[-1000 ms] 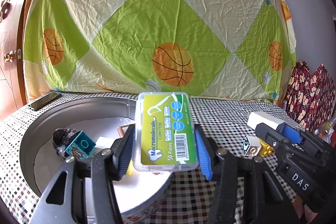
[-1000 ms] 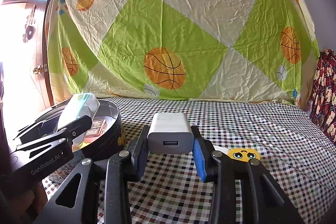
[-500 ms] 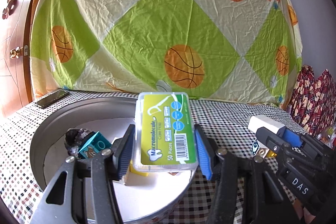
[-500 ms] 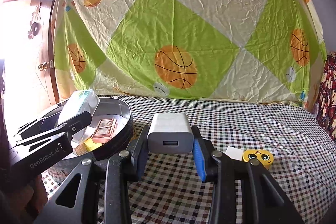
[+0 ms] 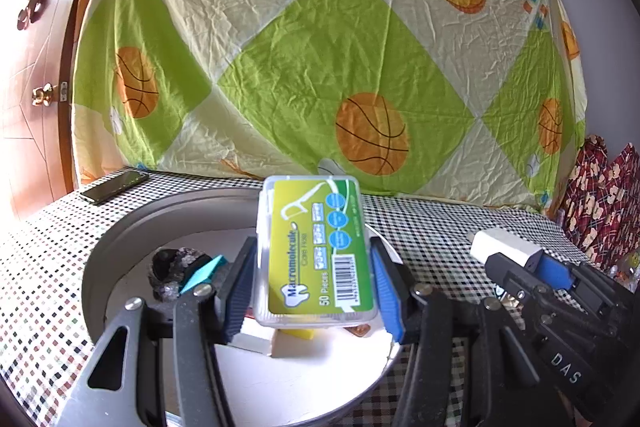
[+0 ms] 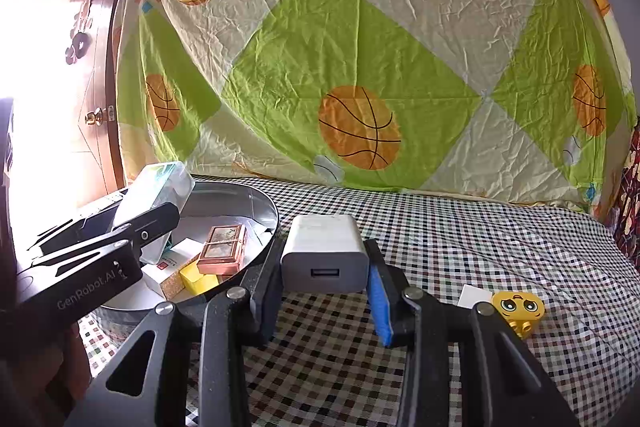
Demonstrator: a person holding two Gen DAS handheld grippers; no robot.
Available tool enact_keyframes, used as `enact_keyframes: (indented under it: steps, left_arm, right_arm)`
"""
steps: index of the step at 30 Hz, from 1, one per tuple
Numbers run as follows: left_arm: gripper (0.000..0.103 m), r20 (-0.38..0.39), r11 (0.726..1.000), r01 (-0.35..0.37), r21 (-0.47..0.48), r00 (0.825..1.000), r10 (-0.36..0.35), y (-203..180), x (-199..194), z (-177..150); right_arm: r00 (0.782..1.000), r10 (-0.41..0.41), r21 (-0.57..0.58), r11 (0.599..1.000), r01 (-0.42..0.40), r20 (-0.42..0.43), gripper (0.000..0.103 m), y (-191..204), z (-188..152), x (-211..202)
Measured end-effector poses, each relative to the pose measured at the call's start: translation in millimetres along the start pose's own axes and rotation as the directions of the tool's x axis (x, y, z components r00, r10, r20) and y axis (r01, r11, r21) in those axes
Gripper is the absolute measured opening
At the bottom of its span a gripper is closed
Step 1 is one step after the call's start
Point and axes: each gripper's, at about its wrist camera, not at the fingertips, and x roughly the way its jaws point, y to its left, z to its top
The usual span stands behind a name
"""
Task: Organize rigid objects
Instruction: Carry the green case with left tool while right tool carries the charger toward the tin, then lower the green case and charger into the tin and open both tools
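My left gripper point(image 5: 310, 281) is shut on a green floss-pick box point(image 5: 314, 247) and holds it above the round metal tin point(image 5: 120, 239). The box also shows in the right wrist view point(image 6: 154, 191). My right gripper point(image 6: 324, 267) is shut on a white USB charger point(image 6: 324, 253), just right of the tin point(image 6: 260, 203); the charger also shows in the left wrist view point(image 5: 504, 249). In the tin lie a copper box point(image 6: 222, 251), a yellow block point(image 6: 196, 279), white boxes point(image 6: 176, 255), a teal brick point(image 5: 204, 269) and a dark lump point(image 5: 172, 267).
A yellow face brick point(image 6: 518, 309) and a white card point(image 6: 474, 297) lie on the checkered cloth point(image 6: 480, 239) at the right. A phone point(image 5: 114, 187) lies at the back left. A patterned sheet point(image 5: 320, 47) hangs behind. A wooden door point(image 5: 28, 67) stands left.
Both grippers have moved forward and left toward the tin. The floss box now hangs over the tin's middle; the charger is nearer the tin's rim.
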Motion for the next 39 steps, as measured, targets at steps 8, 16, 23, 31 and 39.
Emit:
enact_keyframes:
  steps: [8, 16, 23, 31, 39]
  left_arm:
    - [0.053, -0.006, 1.000, -0.018, -0.021, 1.000, 0.018, 15.3, 2.1, 1.0]
    - [0.053, -0.003, 0.998, -0.049, -0.029, 0.999, 0.049, 29.3, 1.8, 2.9]
    - [0.053, -0.010, 0.996, -0.072, -0.055, 0.997, 0.071, 45.1, 3.7, 4.4]
    - [0.053, -0.015, 0.994, -0.081, -0.069, 0.997, 0.080, 54.5, 3.0, 5.7]
    - [0.053, -0.013, 0.994, -0.097, -0.059, 0.995, 0.097, 58.8, 3.4, 7.7]
  right_arm:
    - [1.000, 0.007, -0.019, 1.000, -0.008, -0.005, 0.040, 8.3, 1.4, 3.8]
    - [0.999, 0.030, -0.039, 0.999, -0.031, -0.010, 0.040, 22.4, 3.5, 10.5]
    - [0.999, 0.042, -0.063, 0.997, -0.043, -0.011, 0.040, 32.8, 4.6, 15.3]
    - [0.999, 0.044, -0.077, 0.996, -0.045, -0.010, 0.040, 40.3, 4.9, 19.2]
    - [0.998, 0.057, -0.095, 0.994, -0.057, -0.008, 0.040, 49.6, 5.5, 22.2]
